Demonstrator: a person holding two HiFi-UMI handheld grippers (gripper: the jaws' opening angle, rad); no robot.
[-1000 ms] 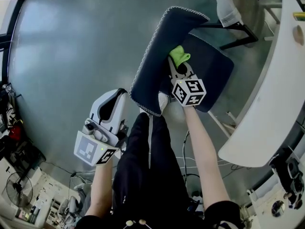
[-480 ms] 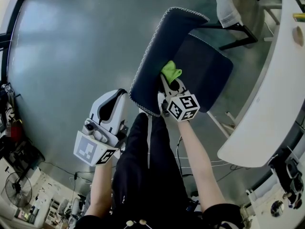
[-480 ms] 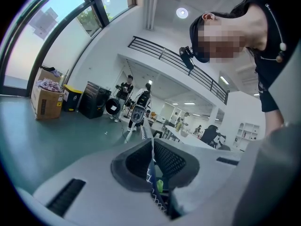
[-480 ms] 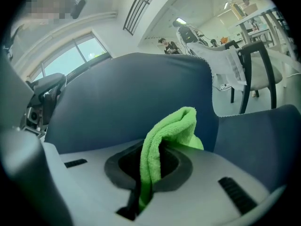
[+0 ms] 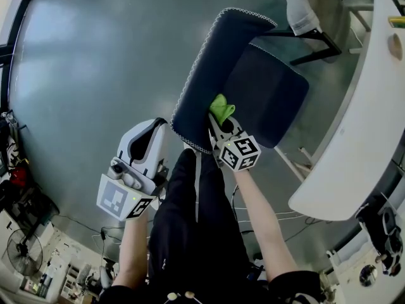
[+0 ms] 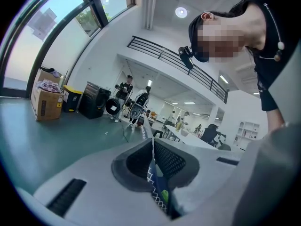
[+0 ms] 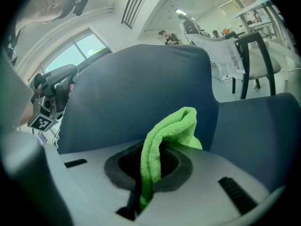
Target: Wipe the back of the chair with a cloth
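Against the seat-facing side of the dark blue fabric chair back (image 5: 204,68) with its white stitched edging, near the end closest to the person, the right gripper (image 5: 221,114) is pressing a bright green folded terry cloth (image 5: 219,104). Its jaws are clamping tight on the cloth's folded middle, and a loop of it is standing out past the tips. The left gripper (image 5: 162,124) is pinching the stitched edge of the chair back, jaws almost together on that thin hem, seemingly steadying it. The wiping stroke looks to be under way, with much of the panel yet to cover. The next move is calling for steady pressure while sliding the cloth along the fabric without letting it slip out. The chair back is showing smooth, gently curved and unmarked as far as can be seen, rising beside the matching padded seat (image 5: 272,90).
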